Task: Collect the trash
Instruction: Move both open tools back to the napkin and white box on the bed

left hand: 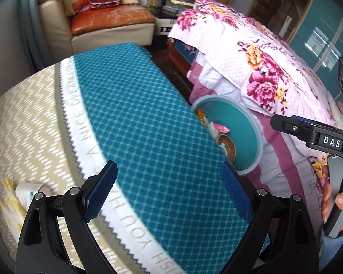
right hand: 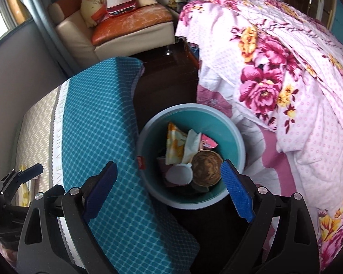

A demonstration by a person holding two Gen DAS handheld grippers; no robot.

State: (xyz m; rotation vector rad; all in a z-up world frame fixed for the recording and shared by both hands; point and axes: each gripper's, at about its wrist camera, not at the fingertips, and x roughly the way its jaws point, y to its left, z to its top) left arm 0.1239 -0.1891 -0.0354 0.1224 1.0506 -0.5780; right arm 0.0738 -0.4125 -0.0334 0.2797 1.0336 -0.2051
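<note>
At the far left of the left wrist view, a crumpled white paper (left hand: 27, 190) with yellow wrappers beside it lay on the beige, chevron-patterned part of the worktop (left hand: 27, 123), near its left edge. Right of it ran a white band with woven lettering, and then the teal diamond-patterned cloth (left hand: 148, 118) that covered the worktop as far as its right edge. The left gripper (left hand: 169, 194) hung over that teal cloth with its blue-padded jaws spread wide and nothing between them.

Just past the worktop's right edge, down on the dark floor (right hand: 167, 84), stood the round teal trash bin (right hand: 237, 141) with a pale rim, set between the worktop and the bed. Inside it lay an orange-and-white wrapper (right hand: 175, 143), a crumpled white tissue (right hand: 192, 143), a pink packet (right hand: 208, 142), a white lid (right hand: 178, 174) and a brown round cup (right hand: 207, 170). A small red tag (right hand: 141, 162) sat at the bin's left rim, against the hanging cloth. The right gripper (right hand: 169, 194) hovered above the near side of the bin, jaws wide apart and empty; its left finger stood over the teal cloth, its right over the bin's rim.

Right of the bin, the bed carried a pink floral quilt (right hand: 285, 80) that spilled down its side. At the right edge of the left wrist view, a hand (left hand: 338, 207) gripped the grey handle of the right gripper. Beyond the worktop's far corner stood a cream armchair (right hand: 80, 34) with an orange seat.
</note>
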